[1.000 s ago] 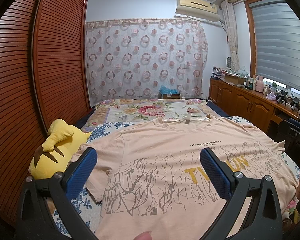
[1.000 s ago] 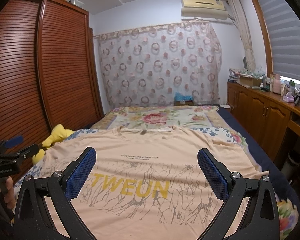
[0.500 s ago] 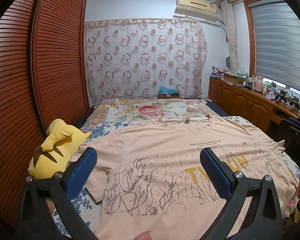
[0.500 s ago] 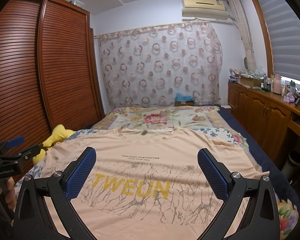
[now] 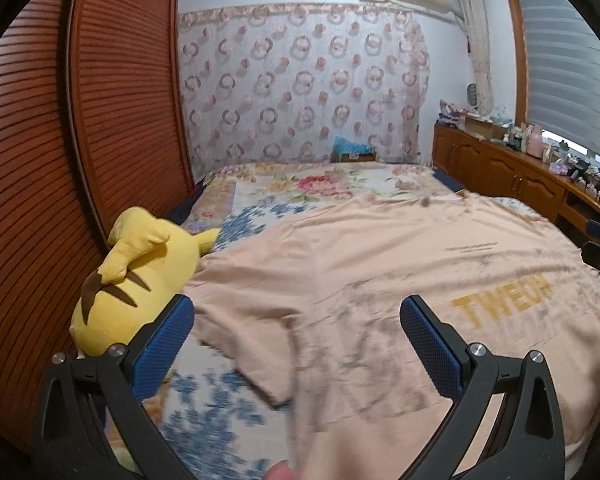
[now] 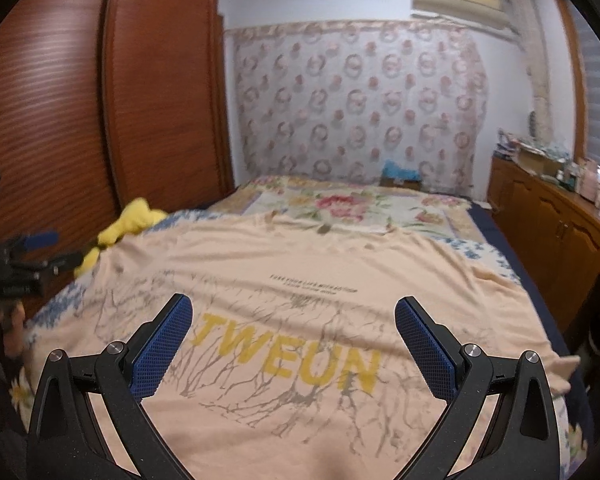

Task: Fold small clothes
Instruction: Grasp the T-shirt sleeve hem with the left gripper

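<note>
So there's a peach t-shirt (image 6: pixel 320 272) spread flat, front side up, over a floral bedspread (image 6: pixel 352 204), taking up most of the middle and lower part of the right wrist view. Yellow "TWEUN" print sits across the chest, with a grey crackle pattern around it and a small line of dark text above. The collar points toward the far end of the bed.

The right gripper (image 6: pixel 293 336) hangs over the lower part of the shirt with its blue-padded fingers spread wide, nothing between them. The left gripper (image 5: pixel 296 332) is the same deal: jaws wide apart and empty, sitting over the shirt's sleeve side at the bottom of the left wrist view, which is pretty blurry down low. One sleeve (image 5: pixel 236 332) lies out flat on the blue-flowered part of the cover.

A yellow plush toy (image 5: pixel 136 276) sits at the left edge of the bed, just beside that sleeve, up against a brown slatted wardrobe (image 5: pixel 60 120). A ring-pattern curtain (image 6: pixel 356 100) fills the back wall, and wooden cabinets (image 6: pixel 556 236) run along the right.
</note>
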Motion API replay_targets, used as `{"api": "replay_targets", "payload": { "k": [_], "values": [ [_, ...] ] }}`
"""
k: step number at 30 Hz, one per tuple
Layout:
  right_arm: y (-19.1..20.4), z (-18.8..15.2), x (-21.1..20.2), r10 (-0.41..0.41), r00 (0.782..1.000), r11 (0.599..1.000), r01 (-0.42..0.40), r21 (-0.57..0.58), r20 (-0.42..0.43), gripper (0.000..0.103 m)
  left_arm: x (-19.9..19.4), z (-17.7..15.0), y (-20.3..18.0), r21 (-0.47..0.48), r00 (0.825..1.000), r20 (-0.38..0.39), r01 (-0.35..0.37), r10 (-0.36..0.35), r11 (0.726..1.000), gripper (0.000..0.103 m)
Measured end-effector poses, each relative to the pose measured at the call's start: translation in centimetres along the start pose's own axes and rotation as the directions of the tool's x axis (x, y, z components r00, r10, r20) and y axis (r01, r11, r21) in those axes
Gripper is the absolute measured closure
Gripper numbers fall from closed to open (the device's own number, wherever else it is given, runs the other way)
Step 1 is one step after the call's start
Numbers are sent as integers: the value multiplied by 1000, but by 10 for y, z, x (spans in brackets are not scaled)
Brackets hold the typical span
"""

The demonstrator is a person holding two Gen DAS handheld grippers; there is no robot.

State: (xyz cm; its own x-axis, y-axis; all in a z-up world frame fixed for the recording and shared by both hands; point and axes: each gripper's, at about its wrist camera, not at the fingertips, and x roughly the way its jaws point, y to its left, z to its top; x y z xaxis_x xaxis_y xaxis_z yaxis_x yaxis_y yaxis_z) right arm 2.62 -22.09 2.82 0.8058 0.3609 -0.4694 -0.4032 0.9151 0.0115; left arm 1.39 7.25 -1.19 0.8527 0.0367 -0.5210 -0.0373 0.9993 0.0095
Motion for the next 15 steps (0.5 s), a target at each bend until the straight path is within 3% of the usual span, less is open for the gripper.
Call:
{"api": "replay_targets", "payload": {
  "k": [5,11,15],
  "values": [
    [12,-1,31,58,996,997,-61,-51,-62,0,17,-3,35,-24,998,-59,-11,10,1000,0],
    [27,4,60,115,987,990,-123,-68,-113,0,41,-8,72,-97,991,-131,25,-38,995,6],
    [37,9,78,159,976,983,-170,-69,-149,0,60,-12,85,-120,978,-199,42,-65,992,23]
  ]
}}
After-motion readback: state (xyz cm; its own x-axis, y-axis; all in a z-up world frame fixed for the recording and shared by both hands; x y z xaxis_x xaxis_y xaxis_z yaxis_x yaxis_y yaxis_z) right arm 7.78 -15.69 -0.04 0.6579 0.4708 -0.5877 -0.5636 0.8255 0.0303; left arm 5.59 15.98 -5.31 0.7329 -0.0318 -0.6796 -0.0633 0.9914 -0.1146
